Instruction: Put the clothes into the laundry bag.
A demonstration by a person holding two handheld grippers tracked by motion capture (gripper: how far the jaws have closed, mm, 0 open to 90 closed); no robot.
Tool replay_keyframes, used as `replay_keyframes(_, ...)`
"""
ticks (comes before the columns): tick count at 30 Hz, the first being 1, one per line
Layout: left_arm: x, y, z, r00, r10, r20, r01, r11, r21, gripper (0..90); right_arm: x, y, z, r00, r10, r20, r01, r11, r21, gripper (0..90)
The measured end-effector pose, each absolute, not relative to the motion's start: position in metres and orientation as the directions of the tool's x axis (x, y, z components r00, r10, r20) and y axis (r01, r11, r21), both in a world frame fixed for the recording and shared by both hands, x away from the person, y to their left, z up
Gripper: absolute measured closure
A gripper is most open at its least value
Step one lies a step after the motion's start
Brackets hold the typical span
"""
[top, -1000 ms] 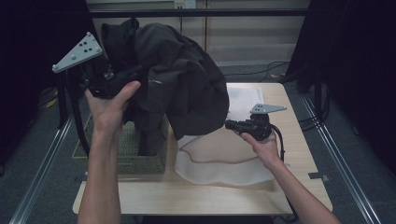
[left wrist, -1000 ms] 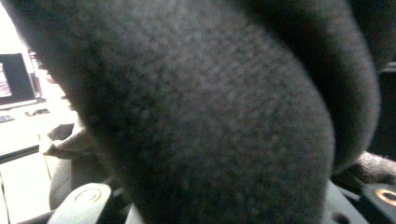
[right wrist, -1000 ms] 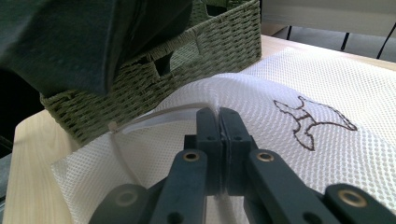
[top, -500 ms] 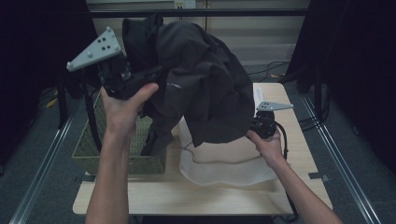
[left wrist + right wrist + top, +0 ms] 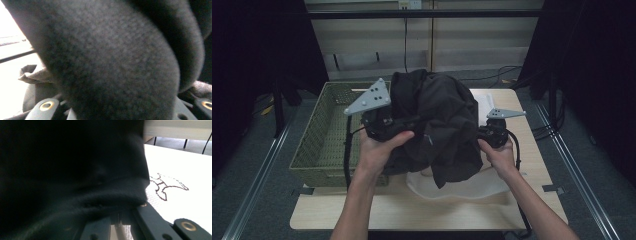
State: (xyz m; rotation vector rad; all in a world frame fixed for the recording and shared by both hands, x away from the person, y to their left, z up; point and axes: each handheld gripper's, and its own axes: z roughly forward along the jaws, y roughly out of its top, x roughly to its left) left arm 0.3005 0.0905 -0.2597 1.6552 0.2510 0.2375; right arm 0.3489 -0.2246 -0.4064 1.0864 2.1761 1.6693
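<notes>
1. The bench carries a woven basket on its left side and a white cloth lying flat toward the middle and right.
2. The dark garment is bunched and held up between the two grippers, over the basket's right edge and the white cloth; its lower folds hang down onto the cloth.
3. Judging by how it sags and folds, it is soft and limp with no stiffness of its own; the thick knit-like weave in the left gripper view suggests some weight, but nothing fragile.
4. The fabric looks matte and grippy, so slipping seems unlikely; the likelier trouble is loose folds catching on the basket rim.
5. The best hold would be a hem, cuff or thick doubled fold, with the two grips well apart so the cloth spreads.
6. The left gripper has its jaws clenched on a thick wad of the garment.
7. The right gripper has its jaws pinched tight on a thinner edge of it, as the right gripper view shows.
</notes>
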Motion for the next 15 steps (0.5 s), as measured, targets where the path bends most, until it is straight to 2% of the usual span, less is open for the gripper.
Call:
replay_keyframes(8,0.301,0.055,-0.291,0.974,0.224,-0.017,0.052,-0.155,0.987,71.0,0.349,-0.222,-0.409,-0.717,0.643,0.269,0.437,0.114,0.892,88.6)
replay_keyframes(15,0.297,0.047,-0.316,0.981,0.194,-0.027,0.064,-0.186,0.980,70.9,0.349,-0.222,-0.410,-0.716,0.644,0.271,0.442,0.118,0.889,88.6)
